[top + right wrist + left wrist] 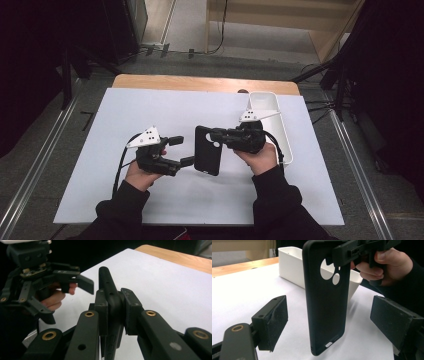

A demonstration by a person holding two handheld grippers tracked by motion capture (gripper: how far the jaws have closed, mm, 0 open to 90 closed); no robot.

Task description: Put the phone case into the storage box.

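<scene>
1. Grey floor with metal rails surrounds the wooden table (150, 81), whose top is covered by a white sheet (150, 190) that lies under both grippers
2. Beyond the right gripper, just behind the hand that carries it, a long white tray (272, 107) lies at the sheet's far right; the left gripper view shows its near wall (289, 267) rising behind the case
3. Black sleeves come in from the bottom of the high view, one hand on each tool
4. Between the two grippers stands a black phone case (207, 150), held up off the sheet; no brand or writing can be read on it
5. Seen from the left gripper view, the case (325, 310) hangs upright with two round camera holes near the top and a small slot at the bottom edge, details the right gripper view hides, since there the case (110, 293) is seen edge-on
6. Right gripper (216, 135) has its jaws clamped tight on the case's upper part; its own view shows both pads pressed against the thin edge
7. Left gripper (181, 151) has its jaws spread wide to either side of the case, with pads (275, 320) clear of it and nothing gripped
8. From the right gripper view, the left gripper (75, 295) sits just beside the case, partly blocking the person's fingers
</scene>
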